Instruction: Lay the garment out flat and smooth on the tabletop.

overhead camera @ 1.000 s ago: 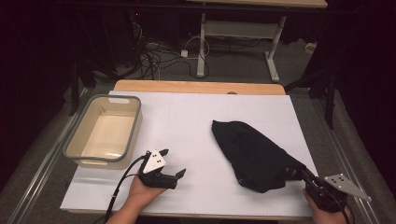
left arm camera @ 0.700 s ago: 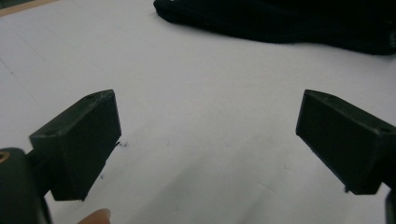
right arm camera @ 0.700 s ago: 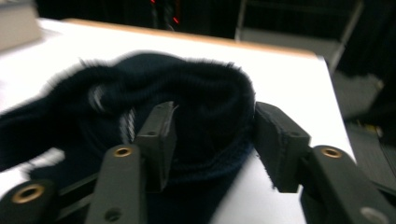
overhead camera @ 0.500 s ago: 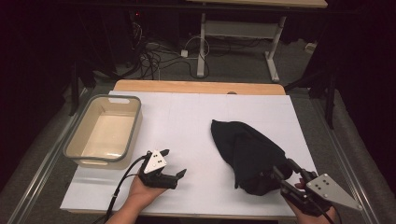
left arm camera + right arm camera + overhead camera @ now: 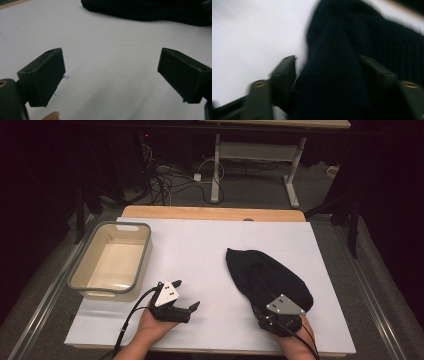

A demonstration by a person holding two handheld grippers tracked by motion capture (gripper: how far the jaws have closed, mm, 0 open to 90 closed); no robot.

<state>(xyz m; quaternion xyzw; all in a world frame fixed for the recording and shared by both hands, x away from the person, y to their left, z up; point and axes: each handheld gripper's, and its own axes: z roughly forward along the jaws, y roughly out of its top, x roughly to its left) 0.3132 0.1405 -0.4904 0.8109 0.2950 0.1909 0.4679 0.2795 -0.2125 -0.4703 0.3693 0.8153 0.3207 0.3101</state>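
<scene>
Two sets of jaws, both mine: the left gripper [image 5: 189, 307] stands apart over bare white tabletop [image 5: 200, 250]; the right gripper [image 5: 327, 72], just opening, straddles the near edge of a black ribbed knit cloth [image 5: 262, 275], heaped right of centre.

Right gripper view, frame is motion-blurred. Right gripper [image 5: 327, 66] has its two black jaws rising from the bottom, standing apart, one at left and one at right. They have just been opening. A dark ribbed knit cloth [image 5: 362, 50] lies between and beyond them and takes up the middle and right of the frame. Left jaw sits at the cloth's left edge, partly over the white desk [image 5: 254, 32]; right jaw sits over the cloth itself. Cannot tell whether either jaw touches the fabric, and no pinch on it is visible. Desk surface is bare white on the left. A thin tan strip runs at the top right corner beyond the cloth.
</scene>
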